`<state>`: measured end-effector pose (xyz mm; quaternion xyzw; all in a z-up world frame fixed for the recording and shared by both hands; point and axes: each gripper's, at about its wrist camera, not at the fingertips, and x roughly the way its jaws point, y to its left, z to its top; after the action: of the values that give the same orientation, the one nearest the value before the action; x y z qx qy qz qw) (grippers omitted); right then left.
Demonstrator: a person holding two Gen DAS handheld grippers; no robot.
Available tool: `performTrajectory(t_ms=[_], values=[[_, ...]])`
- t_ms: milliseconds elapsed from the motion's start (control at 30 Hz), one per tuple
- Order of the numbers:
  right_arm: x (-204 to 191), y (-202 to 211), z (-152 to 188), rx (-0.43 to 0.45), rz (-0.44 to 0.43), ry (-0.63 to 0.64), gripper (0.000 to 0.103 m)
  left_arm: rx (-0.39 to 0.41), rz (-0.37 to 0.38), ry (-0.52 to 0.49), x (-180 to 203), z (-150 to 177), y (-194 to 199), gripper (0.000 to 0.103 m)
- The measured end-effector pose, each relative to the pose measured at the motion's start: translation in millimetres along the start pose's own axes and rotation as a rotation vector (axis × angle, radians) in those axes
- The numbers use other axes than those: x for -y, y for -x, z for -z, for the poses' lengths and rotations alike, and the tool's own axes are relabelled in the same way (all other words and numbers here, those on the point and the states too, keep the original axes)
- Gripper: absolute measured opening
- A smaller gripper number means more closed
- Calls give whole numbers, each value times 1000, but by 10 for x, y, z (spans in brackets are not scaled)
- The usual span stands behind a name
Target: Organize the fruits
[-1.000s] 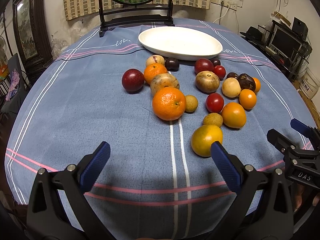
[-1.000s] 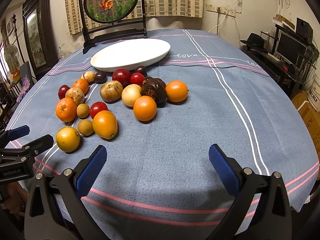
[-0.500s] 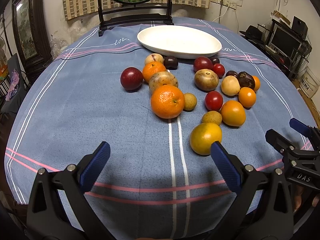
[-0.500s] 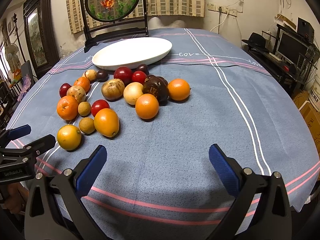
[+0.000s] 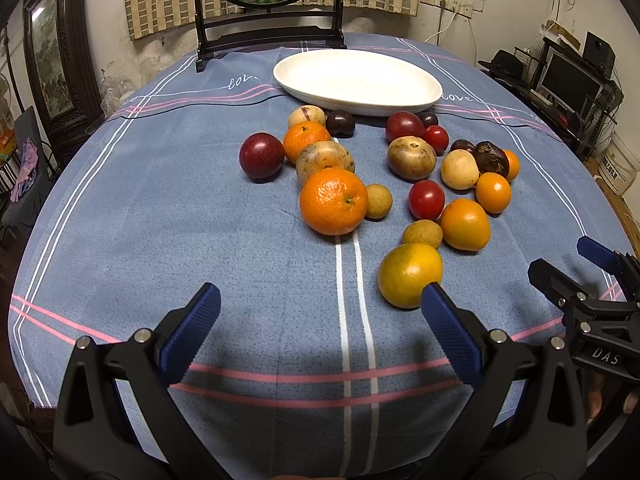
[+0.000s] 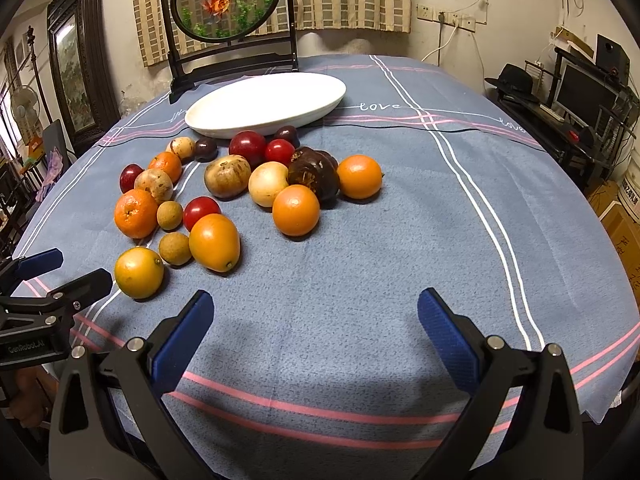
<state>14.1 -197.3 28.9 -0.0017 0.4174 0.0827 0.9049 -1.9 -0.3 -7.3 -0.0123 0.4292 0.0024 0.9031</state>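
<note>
I hold two grippers low over the near edge of a round table covered by a blue cloth with white and pink stripes. My left gripper has its blue-padded fingers spread wide with nothing between them; the tip of its right finger sits just in front of a yellow-orange citrus fruit without gripping it. My right gripper is likewise spread wide and empty, above bare cloth, with the fruit ahead and to its left. The fruits lie loose on the cloth in a cluster near the middle of the table, none on the plate. Nearest me is that yellow-orange fruit, with a small tan longan just behind it and an oval orange fruit beside that. Further back a large mandarin sits on the white centre stripes, with a dark red plum to its left. To the right are red cherry tomatoes, brownish passion fruits, a pale round fruit and a dark, wrinkled mangosteen. Behind the cluster, an empty white oval plate rests on the cloth, with a few fruits just in front of its rim. A dark-framed round screen with a goldfish picture stands at the far edge of the table.
</note>
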Motion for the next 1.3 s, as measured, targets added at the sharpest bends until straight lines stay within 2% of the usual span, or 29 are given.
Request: performTrajectory(t_ms=[967, 1100, 1233, 1300], values=[[25, -8, 4, -8, -3, -7, 102, -13, 15, -16, 62, 13, -24, 101], [71, -3, -16, 0, 3, -12, 102, -16, 65, -37, 110, 16, -35, 101], [158, -18, -35, 3, 16, -36, 102, -42, 167, -82, 229, 47, -111, 101], [185, -31, -28, 1, 14, -43, 102, -65, 175, -97, 282, 55, -190, 101]])
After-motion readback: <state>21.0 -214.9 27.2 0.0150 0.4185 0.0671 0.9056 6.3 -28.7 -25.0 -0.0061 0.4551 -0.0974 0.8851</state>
